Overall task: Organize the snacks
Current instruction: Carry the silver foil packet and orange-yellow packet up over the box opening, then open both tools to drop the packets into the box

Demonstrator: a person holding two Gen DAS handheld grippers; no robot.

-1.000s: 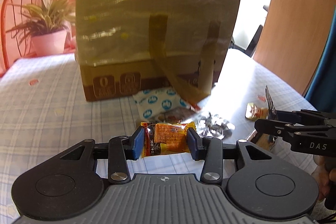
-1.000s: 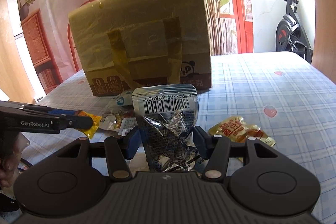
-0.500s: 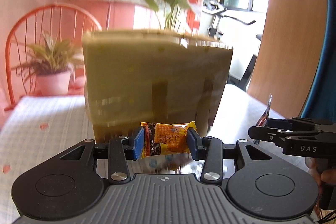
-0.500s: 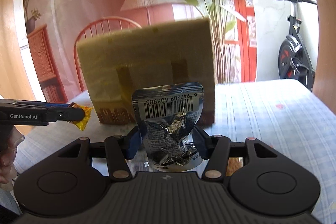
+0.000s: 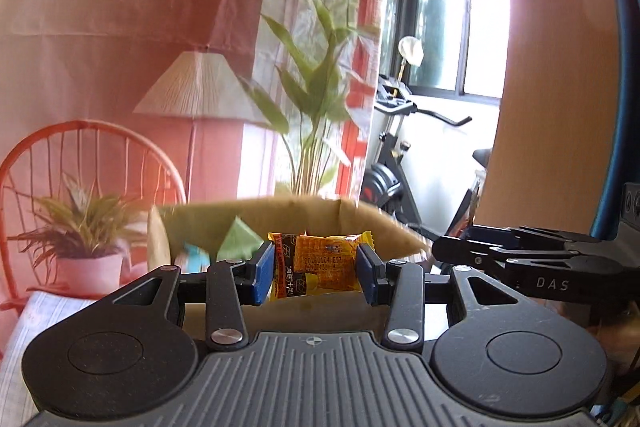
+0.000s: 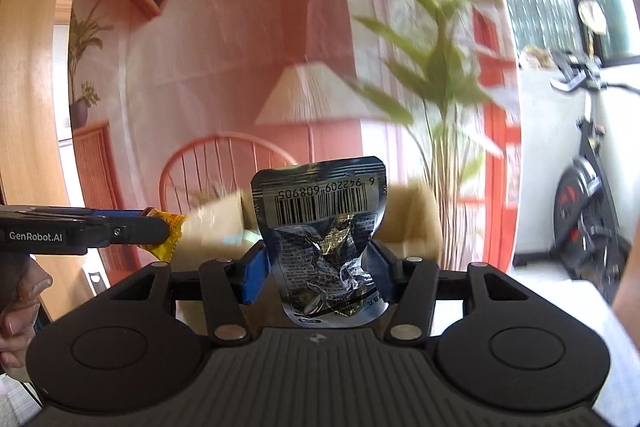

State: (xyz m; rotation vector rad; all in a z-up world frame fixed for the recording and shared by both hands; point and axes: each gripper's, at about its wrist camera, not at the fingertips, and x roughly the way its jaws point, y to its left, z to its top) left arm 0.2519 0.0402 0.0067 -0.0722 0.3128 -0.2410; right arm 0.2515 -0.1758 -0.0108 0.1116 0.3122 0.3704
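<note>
Transport step, 2 snacks carried above open cardboard box (image 5: 280, 215) at lower centre: left hand-held gripper (image 5: 316, 273) clamped on orange candy packet (image 5: 320, 269), right hand-held gripper (image 6: 318, 273) clamped on silver-blue pouch (image 6: 324, 239); next, presumably lowering over opening and releasing.

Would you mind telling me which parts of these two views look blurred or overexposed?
Left wrist view: the orange snack packet is sharp, the bag behind it smeared, the window blown out. Right wrist view: the barcode pouch is crisp, the tall plant motion-blurred; fisheye bends the edges.
</note>
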